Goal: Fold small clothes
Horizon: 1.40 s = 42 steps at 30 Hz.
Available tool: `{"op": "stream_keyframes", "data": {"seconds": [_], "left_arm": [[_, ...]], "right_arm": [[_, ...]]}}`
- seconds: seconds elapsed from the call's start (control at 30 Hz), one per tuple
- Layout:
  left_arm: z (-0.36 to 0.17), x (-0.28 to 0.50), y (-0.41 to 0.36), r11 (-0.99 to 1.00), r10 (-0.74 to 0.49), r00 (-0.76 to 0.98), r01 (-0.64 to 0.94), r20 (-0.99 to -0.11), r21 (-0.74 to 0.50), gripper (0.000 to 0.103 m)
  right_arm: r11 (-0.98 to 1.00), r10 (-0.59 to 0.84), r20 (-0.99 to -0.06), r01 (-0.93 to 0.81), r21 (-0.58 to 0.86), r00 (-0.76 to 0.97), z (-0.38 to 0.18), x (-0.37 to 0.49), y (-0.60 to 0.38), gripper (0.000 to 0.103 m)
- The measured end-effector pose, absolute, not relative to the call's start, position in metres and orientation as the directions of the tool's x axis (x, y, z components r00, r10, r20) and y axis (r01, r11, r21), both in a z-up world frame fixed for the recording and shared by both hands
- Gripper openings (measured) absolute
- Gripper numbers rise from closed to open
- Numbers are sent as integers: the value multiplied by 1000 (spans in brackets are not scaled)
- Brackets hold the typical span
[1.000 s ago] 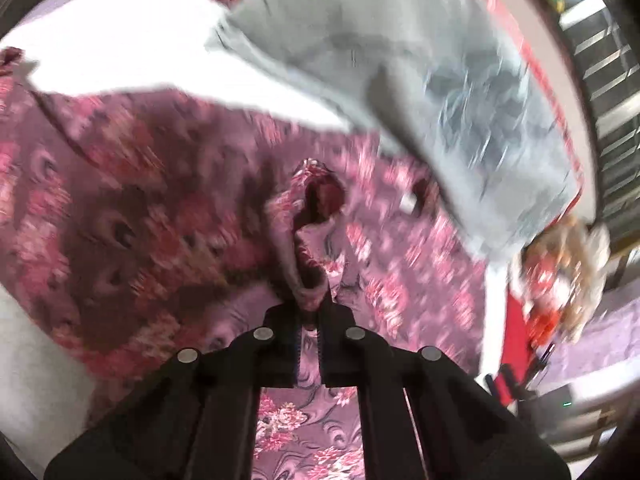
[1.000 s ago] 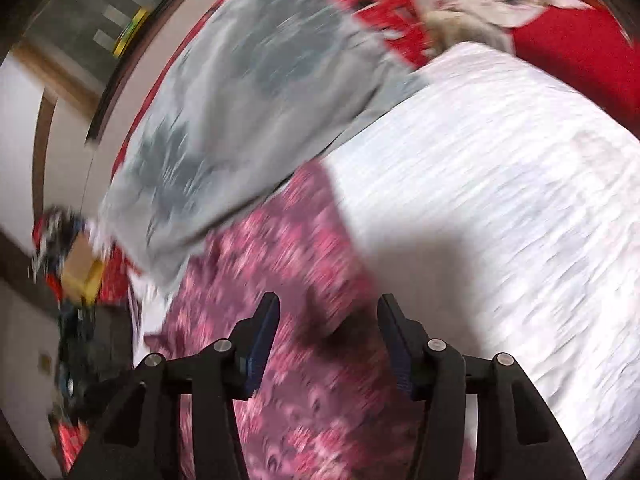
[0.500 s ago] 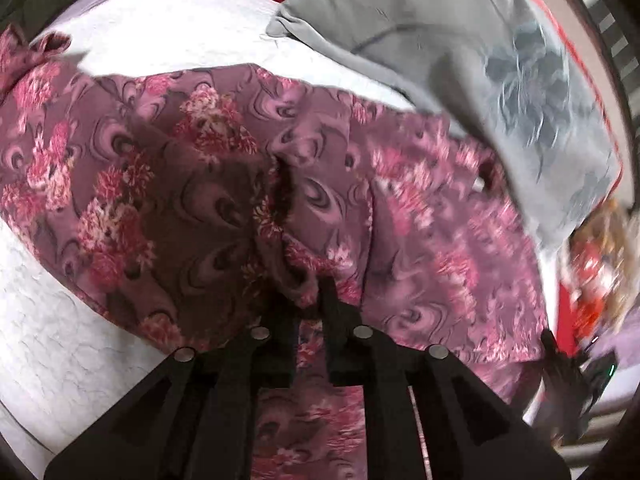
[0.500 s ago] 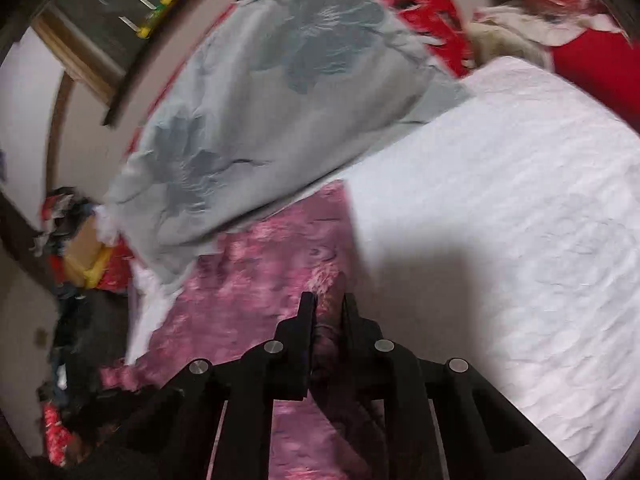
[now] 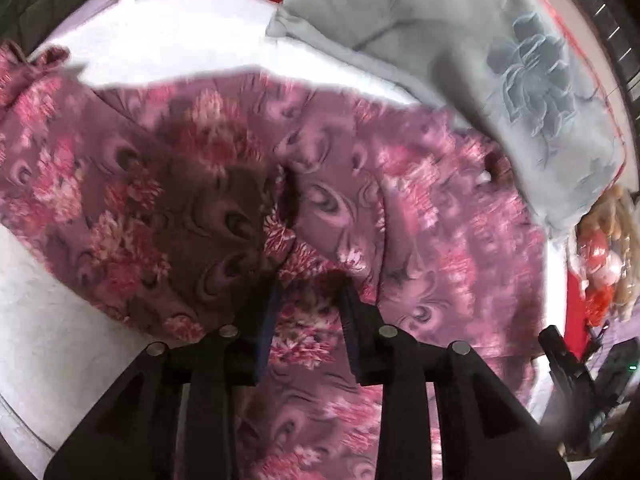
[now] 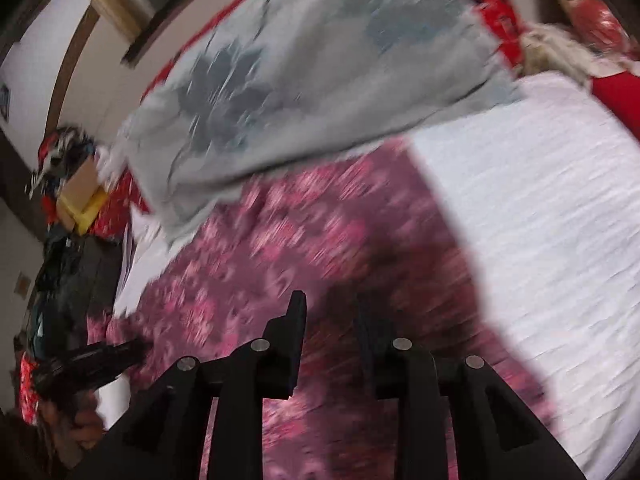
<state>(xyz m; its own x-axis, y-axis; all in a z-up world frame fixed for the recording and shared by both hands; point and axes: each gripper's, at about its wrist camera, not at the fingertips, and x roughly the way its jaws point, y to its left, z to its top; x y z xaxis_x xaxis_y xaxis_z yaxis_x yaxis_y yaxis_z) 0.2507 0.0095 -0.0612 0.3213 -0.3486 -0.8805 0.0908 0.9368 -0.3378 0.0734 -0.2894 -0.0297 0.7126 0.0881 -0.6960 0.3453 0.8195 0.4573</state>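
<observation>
White bedspread (image 5: pixel 60 340) under the floral garment (image 5: pixel 420 240); left gripper (image 5: pixel 308 292) opening over its crumpled fold, right gripper (image 6: pixel 332 312) opening above it too, apparently gripping nothing through the blur.

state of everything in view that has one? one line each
floral garment: spread on the bed, creased, a ridge bunched at its middle.
left gripper: jaws opening; the fabric ridge sits between them, no longer pinched.
right gripper: jaws opening, nothing gripped, above the garment.
grey pillow: lying at the garment's far edge, overlapping it.
white bedspread: flat, partly covered by the garment.
</observation>
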Motion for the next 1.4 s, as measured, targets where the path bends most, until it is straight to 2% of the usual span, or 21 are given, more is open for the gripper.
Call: {"op": "stream_keyframes", "data": {"seconds": [0.17, 0.23, 0.3, 0.4, 0.47, 0.53, 0.57, 0.67, 0.77, 0.87, 1.0, 1.03, 1.07, 1.1, 1.13, 1.23, 1.4], "left_arm": [[-38, 241, 50, 888, -453, 335, 82, -826, -453, 28], [-25, 243, 74, 895, -433, 376, 74, -819, -439, 35], [-10, 246, 110, 925, -359, 437, 46, -825, -378, 43], [9, 256, 168, 966, -211, 514, -19, -831, -257, 46], [18, 267, 207, 983, -102, 542, -75, -834, -169, 53], [21, 277, 232, 990, -33, 547, -99, -837, -103, 56], [20, 285, 243, 993, -9, 542, -94, -841, -71, 56], [18, 305, 247, 999, 15, 516, -43, -857, -8, 60], [13, 320, 237, 998, 43, 516, 8, -856, 55, 69], [4, 327, 224, 991, 54, 521, 77, -852, 110, 69], [-17, 339, 211, 968, 149, 513, 97, -845, 229, 69], [-23, 343, 212, 969, 160, 499, 86, -852, 233, 66], [-27, 345, 214, 971, 163, 488, 74, -858, 226, 58], [-30, 348, 217, 976, 158, 472, 61, -868, 211, 31], [-34, 350, 221, 983, 140, 444, 44, -885, 178, 11], [-29, 347, 237, 998, 67, 434, -47, -898, 52, 9], [-1, 331, 235, 994, -17, 473, -89, -881, -67, 9]], "right_arm": [[862, 185, -709, 235, 449, 681, -31, 103, -226, 27], [869, 228, -705, 185, 458, 671, -31, 122, -198, 27], [868, 276, -696, 139, 477, 663, -31, 142, -168, 29], [874, 314, -682, 80, 480, 660, -33, 163, -131, 34], [888, 326, -702, 50, 457, 633, -46, 178, -104, 46], [912, 289, -729, 52, 406, 620, -60, 182, -90, 49], [932, 249, -700, 31, 362, 670, -61, 175, -82, 53], [968, 179, -683, -2, 252, 708, -63, 164, -64, 59], [969, 193, -688, -23, 247, 699, -62, 166, -62, 66], [968, 195, -684, -26, 250, 703, -63, 165, -61, 67], [965, 206, -678, -30, 261, 706, -65, 167, -62, 68], [964, 210, -676, -32, 266, 706, -65, 166, -63, 68], [963, 213, -675, -33, 269, 707, -65, 166, -64, 68], [962, 213, -674, -33, 270, 707, -65, 166, -64, 68], [962, 214, -673, -32, 272, 708, -65, 166, -64, 69], [961, 217, -673, -33, 276, 707, -65, 166, -65, 69], [958, 226, -683, -30, 286, 694, -61, 167, -66, 70]]}}
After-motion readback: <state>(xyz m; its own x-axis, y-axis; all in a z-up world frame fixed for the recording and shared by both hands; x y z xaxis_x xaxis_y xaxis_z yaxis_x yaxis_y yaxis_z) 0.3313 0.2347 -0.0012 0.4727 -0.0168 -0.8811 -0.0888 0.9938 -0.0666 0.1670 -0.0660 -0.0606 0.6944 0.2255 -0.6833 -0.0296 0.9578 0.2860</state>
